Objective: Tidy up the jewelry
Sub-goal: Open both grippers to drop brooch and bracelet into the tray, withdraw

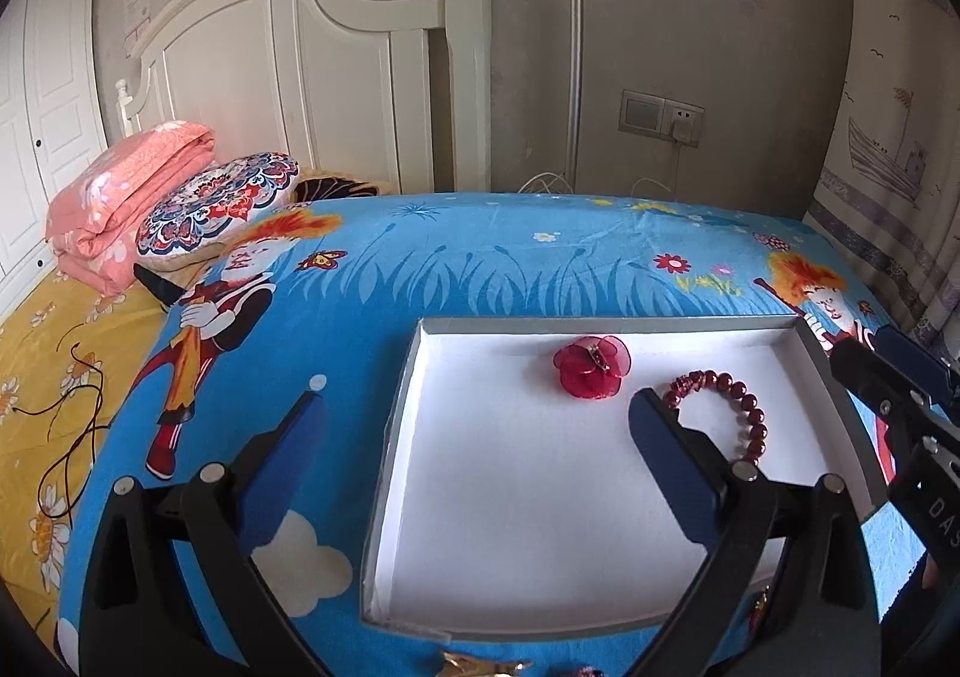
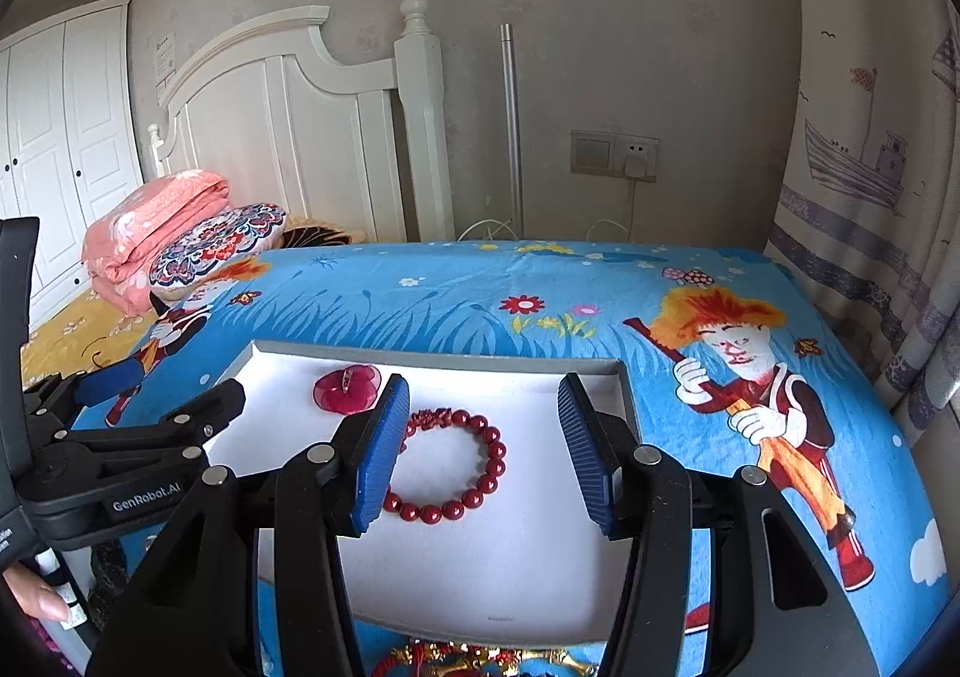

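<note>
A shallow white tray with grey walls (image 1: 393,413) (image 2: 624,377) lies on the blue cartoon sheet. In it lie a red flower brooch (image 1: 591,366) (image 2: 347,390) and a dark red bead bracelet (image 1: 741,413) (image 2: 459,467). My left gripper (image 1: 480,437) is open and empty, its left finger outside the tray, its right finger over the tray near the bracelet. My right gripper (image 2: 483,455) is open and empty, above the bracelet, which lies between its fingers. Gold and red jewelry (image 2: 480,659) (image 1: 480,665) lies at the near edge, below the tray.
The bed's white headboard (image 1: 288,77), a folded pink quilt (image 1: 126,197) and a patterned cushion (image 1: 216,203) stand at the far left. A curtain (image 2: 870,197) hangs on the right. A wall socket with a charger (image 1: 684,125) is behind the bed.
</note>
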Action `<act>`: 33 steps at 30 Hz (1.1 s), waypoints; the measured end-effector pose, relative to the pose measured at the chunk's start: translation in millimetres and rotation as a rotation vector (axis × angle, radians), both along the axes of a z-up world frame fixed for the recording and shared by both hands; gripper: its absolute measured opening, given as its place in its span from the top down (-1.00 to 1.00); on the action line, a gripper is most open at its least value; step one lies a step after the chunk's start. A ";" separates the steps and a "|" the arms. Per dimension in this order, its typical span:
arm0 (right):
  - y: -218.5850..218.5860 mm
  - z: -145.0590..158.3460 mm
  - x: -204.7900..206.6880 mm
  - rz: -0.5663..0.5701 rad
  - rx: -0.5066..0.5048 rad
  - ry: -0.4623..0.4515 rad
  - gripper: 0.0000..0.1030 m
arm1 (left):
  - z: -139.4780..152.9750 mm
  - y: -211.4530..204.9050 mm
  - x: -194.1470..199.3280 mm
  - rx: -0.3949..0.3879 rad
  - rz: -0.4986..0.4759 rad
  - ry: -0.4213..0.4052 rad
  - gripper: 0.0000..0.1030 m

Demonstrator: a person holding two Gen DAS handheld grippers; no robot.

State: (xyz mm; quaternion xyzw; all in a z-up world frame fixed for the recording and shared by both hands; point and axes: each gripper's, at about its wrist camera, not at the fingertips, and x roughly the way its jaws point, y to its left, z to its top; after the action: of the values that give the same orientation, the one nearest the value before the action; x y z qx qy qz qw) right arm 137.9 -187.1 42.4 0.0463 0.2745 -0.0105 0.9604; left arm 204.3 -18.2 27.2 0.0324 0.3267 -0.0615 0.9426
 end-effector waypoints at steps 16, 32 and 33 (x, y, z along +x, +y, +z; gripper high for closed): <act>41.4 -30.8 -85.3 0.081 -0.006 -0.035 -0.16 | -37.1 56.7 -92.0 -0.032 0.060 -0.022 -0.90; 82.7 -42.3 -92.5 0.187 -0.059 0.016 -0.16 | -38.1 75.2 -117.6 -0.033 0.039 -0.062 -0.90; 84.9 -43.7 -91.2 0.195 -0.056 0.029 -0.16 | -39.3 77.6 -118.0 -0.037 0.043 -0.057 -0.90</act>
State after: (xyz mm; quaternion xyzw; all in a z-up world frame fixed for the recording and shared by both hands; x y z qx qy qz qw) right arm 46.7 -102.2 -1.3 -0.0074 0.2912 0.0746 0.9537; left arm 86.3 59.4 -12.1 0.0098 0.2992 -0.0463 0.9530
